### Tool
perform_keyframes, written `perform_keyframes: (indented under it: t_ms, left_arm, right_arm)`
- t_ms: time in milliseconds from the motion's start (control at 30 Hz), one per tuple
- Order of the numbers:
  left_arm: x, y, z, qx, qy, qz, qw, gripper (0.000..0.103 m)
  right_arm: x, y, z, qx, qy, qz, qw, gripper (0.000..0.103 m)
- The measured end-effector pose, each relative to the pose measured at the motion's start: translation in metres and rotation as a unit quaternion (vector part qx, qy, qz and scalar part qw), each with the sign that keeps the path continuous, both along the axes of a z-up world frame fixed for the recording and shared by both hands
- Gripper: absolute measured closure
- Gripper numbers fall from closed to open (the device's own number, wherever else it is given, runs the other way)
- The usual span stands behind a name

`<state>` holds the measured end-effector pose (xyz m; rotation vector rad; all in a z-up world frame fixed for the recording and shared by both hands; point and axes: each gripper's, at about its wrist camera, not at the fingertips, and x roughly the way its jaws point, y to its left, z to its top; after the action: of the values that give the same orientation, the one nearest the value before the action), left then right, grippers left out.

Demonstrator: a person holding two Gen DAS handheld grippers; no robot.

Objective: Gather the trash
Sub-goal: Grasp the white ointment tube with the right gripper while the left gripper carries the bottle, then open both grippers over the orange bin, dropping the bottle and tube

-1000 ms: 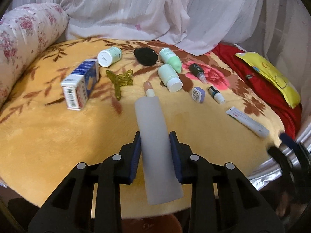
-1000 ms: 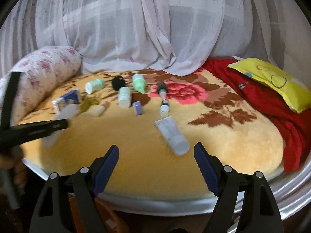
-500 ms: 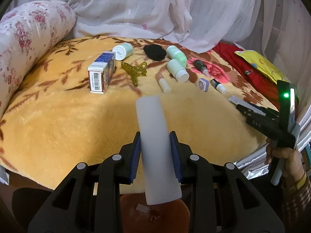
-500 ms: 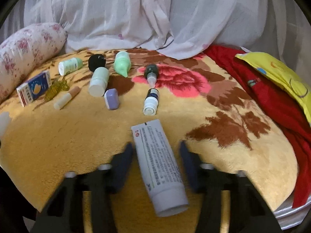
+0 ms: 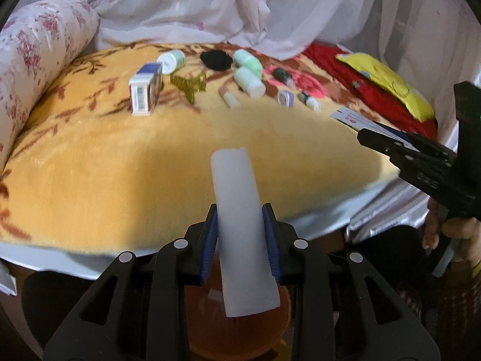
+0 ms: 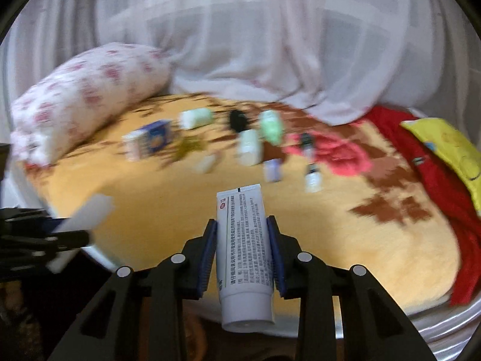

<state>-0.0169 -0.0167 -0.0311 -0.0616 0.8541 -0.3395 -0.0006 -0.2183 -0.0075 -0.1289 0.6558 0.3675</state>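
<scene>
1. The left tongs (image 5: 240,234) are gripping a plain white tube (image 5: 240,228), blue pads pressing on both of its sides, its crimped end pointing forward over the edge of the bed.
2. An orange bin (image 5: 240,325) is sitting below the left tongs, under the lower end of the plain white tube.
3. The right tongs (image 6: 242,252) are clamping a printed white tube (image 6: 243,246) between their pads, cap end hanging toward the camera and flat end pointing out over the yellow blanket (image 6: 300,240).
4. In the left wrist view the right tongs are showing at the right edge with the printed tube sticking out of them, and a hand (image 5: 451,234) is holding their grip.
5. More items are lying in a loose group on the far part of the blanket: a blue and white box (image 5: 145,91), a green hair claw (image 5: 189,85), a black lump (image 5: 216,60), a mint bottle (image 5: 248,61), a white-capped bottle (image 5: 249,81), and a small dropper bottle (image 5: 309,100).
6. A floral bolster (image 5: 36,60) is lying along the left side of the bed, and a yellow cushion (image 5: 387,87) is resting on a red cloth (image 5: 369,96) at the right.
7. White curtains (image 6: 240,45) are hanging behind the bed.
</scene>
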Motion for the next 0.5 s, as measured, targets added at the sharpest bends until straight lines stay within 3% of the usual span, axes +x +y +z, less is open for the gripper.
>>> perform_keyframes:
  t_ms: [167,300,500]
  left_arm:
    - [-0.024,0.012,-0.017,0.016,0.044,-0.018,0.9987,0.074]
    - [-0.035,0.023,-0.037,0.022,0.091,-0.024,0.9953,0.074]
    - [-0.046,0.027,-0.057,0.033,0.123,-0.032,0.9913,0.074]
  right_arm:
    - [-0.033,0.030,-0.027,0.030,0.076,0.075,0.994,0.070]
    - [-0.043,0.045,-0.054,0.025,0.126,0.093,0.987,0.070]
    - [-0.046,0.059,-0.081,0.018,0.179,0.111,0.977,0.069]
